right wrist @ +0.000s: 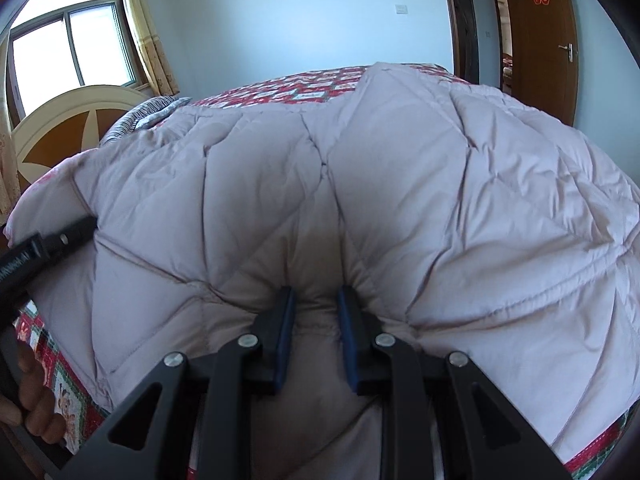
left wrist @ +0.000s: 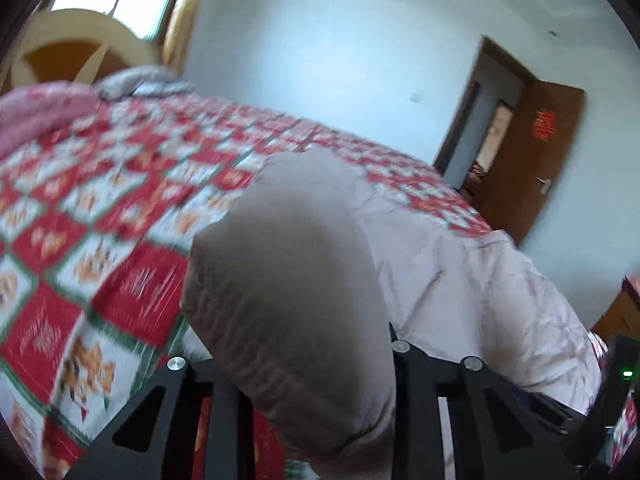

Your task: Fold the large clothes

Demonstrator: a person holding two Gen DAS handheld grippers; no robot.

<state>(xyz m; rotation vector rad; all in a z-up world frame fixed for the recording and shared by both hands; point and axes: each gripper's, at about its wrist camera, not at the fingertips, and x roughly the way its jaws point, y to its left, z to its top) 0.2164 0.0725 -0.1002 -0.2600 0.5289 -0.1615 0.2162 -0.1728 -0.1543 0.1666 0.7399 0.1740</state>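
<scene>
A large pale pinkish-grey quilted down coat [right wrist: 400, 184] lies spread over the bed. My right gripper [right wrist: 316, 300] is shut on a bunched fold of it near its front edge, the blue pads pressing the padding from both sides. In the left wrist view my left gripper [left wrist: 308, 360] is shut on a thick puffy end of the same coat [left wrist: 288, 288], which bulges up between the fingers and hides the tips. The rest of the coat [left wrist: 480, 296] trails to the right. The left gripper's black body [right wrist: 44, 248] shows at the left edge of the right wrist view.
The bed has a red, white and green patterned sheet [left wrist: 120, 208]. A cream and brown headboard [right wrist: 80, 120] stands at the left under a window [right wrist: 72, 40]. A striped pillow [right wrist: 152, 116] lies near it. An open brown door [right wrist: 536, 32] is at the far right.
</scene>
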